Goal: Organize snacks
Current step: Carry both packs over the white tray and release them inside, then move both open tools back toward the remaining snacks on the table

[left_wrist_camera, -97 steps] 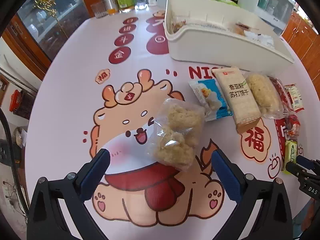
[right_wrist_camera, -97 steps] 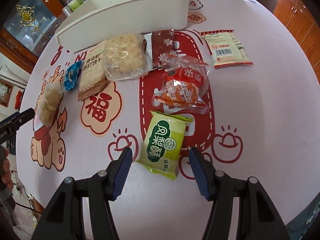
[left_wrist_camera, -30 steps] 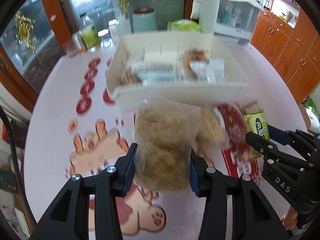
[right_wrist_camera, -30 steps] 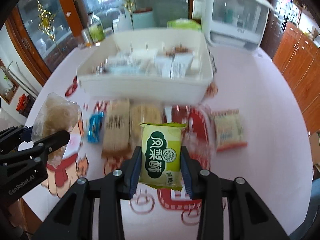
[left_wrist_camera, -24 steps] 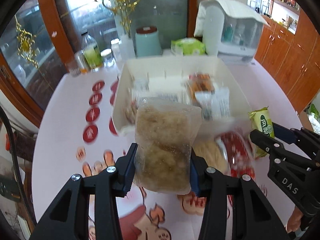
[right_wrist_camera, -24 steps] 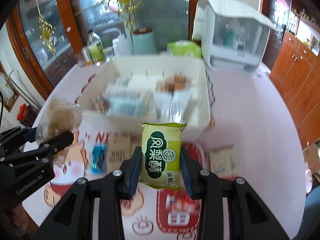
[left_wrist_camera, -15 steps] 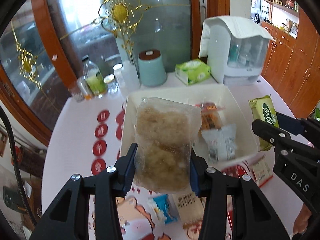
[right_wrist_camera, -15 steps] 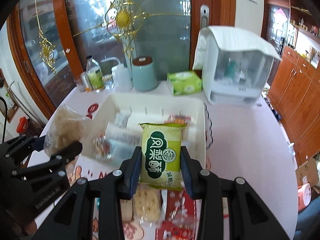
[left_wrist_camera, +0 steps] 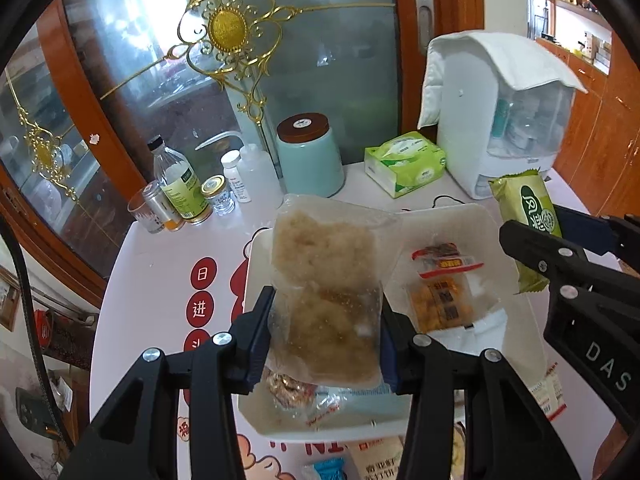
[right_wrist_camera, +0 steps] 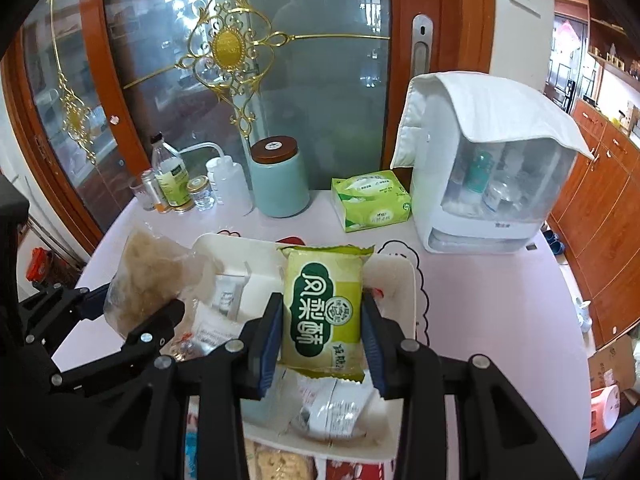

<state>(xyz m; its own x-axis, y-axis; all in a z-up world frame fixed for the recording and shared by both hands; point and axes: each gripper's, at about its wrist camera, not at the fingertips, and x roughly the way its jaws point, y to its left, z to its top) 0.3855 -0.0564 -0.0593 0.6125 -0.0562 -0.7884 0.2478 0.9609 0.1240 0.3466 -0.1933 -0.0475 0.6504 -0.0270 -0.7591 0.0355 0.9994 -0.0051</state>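
Note:
My left gripper (left_wrist_camera: 324, 332) is shut on a clear bag of beige puffed-rice cakes (left_wrist_camera: 326, 292) and holds it above the left part of the white snack bin (left_wrist_camera: 256, 420). My right gripper (right_wrist_camera: 323, 340) is shut on a green snack packet (right_wrist_camera: 324, 308) and holds it above the same bin (right_wrist_camera: 412, 280). Each gripper shows in the other's view: the right one with its green packet (left_wrist_camera: 524, 216), the left one with the clear bag (right_wrist_camera: 148, 280). The bin holds several wrapped snacks, among them an orange packet (left_wrist_camera: 440, 296).
At the table's far edge stand a teal canister (left_wrist_camera: 310, 160), a green tissue box (left_wrist_camera: 406, 162), bottles and jars (left_wrist_camera: 180, 196) and a white cabinet under a cloth (left_wrist_camera: 504, 112). More snacks lie on the table below the bin (left_wrist_camera: 376, 464). A glass door is behind.
Both grippers closed on their snacks, lifted them off the table and carried them forward; they now hang over the white bin, higher and farther than half a second ago.

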